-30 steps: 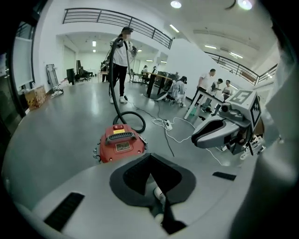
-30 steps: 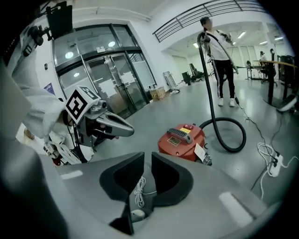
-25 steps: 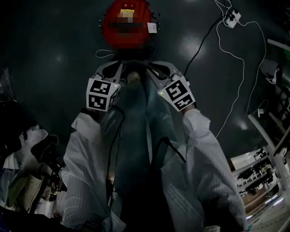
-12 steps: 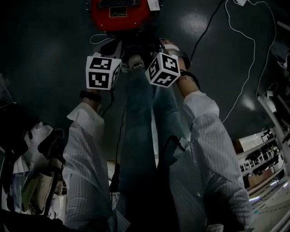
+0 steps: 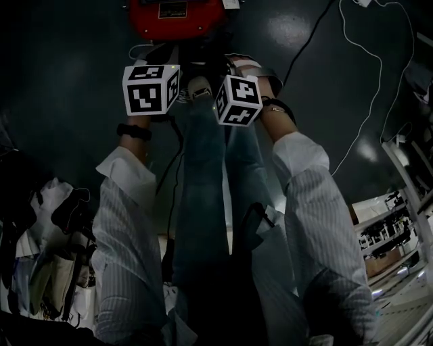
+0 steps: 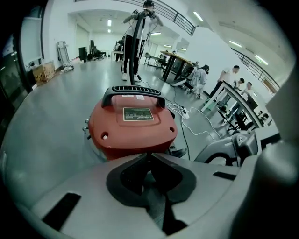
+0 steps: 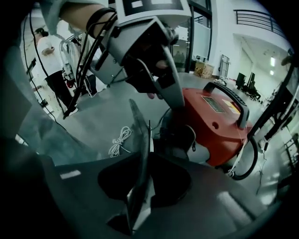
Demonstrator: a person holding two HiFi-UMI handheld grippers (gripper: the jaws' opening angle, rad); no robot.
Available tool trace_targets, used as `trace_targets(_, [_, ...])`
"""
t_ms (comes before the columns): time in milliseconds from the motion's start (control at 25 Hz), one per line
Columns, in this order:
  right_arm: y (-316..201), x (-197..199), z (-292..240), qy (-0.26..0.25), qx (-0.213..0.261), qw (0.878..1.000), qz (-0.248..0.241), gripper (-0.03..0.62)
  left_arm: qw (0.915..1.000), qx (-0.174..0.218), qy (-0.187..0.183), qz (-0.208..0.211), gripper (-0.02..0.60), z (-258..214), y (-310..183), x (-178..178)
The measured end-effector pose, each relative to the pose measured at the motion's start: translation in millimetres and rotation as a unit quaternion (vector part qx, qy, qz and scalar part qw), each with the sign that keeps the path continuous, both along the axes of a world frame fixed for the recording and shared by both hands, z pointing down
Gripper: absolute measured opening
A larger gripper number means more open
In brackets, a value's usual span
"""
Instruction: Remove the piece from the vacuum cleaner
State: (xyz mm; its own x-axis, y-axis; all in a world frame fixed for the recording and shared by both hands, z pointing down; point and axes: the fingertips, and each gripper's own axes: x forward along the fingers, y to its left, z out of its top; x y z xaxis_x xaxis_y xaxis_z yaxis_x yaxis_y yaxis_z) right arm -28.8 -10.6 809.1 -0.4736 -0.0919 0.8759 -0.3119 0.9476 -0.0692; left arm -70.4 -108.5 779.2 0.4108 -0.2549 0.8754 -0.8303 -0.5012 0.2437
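The red vacuum cleaner (image 5: 177, 16) stands on the dark floor, cut off by the top edge of the head view. It shows whole in the left gripper view as a red body (image 6: 132, 128) with a black handle (image 6: 134, 94). My left gripper (image 6: 148, 156) is shut and empty, just short of the vacuum's near side. My right gripper (image 7: 143, 122) is closing to a narrow slit with nothing between its fingers. It points at the black fitting (image 7: 181, 136) on the vacuum's front. The left gripper (image 7: 148, 56) hangs above that fitting.
A bundled white cord (image 7: 119, 141) lies on the floor left of the vacuum. A black cable (image 5: 306, 42) and a white cable (image 5: 376, 81) run across the floor at the right. Metal racks (image 5: 406, 203) stand at the far right. People and tables (image 6: 219, 88) fill the hall behind.
Both grippers have moved forward, closer to the vacuum, and their marker cubes have turned. The vacuum has slid towards the top edge of the head view.
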Motion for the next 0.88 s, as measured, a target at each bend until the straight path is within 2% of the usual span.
trace_targets(120, [3.8, 0.4, -1.0, -0.010, -0.008, 1.000, -0.008, 0.040, 0.9999, -0.014, 0.004, -0.002, 0.011, 0.6, -0.1, 1.7])
trace_targets(240, [7.3, 1.1, -1.4, -0.023, -0.025, 0.999, 0.001, 0.032, 0.9997, -0.020, -0.005, 0.016, 0.010, 1.5, 0.8, 1.7])
trace_targets(400, [13.3, 0.1, -1.6, -0.027, -0.043, 0.999, 0.008, 0.031, 0.9995, -0.017, -0.016, 0.021, 0.010, 4.1, 0.3, 0.5])
trace_targets(520, [19.5, -1.1, -2.5, -0.031, -0.042, 0.999, -0.001, 0.032, 0.9992, -0.012, -0.028, 0.027, 0.009, 6.0, -0.6, -1.7])
trace_targets(880, [29.0, -4.6, -7.2, -0.027, -0.034, 0.999, -0.014, 0.040, 0.9989, -0.023, -0.029, 0.028, 0.009, 8.1, 0.2, -3.5])
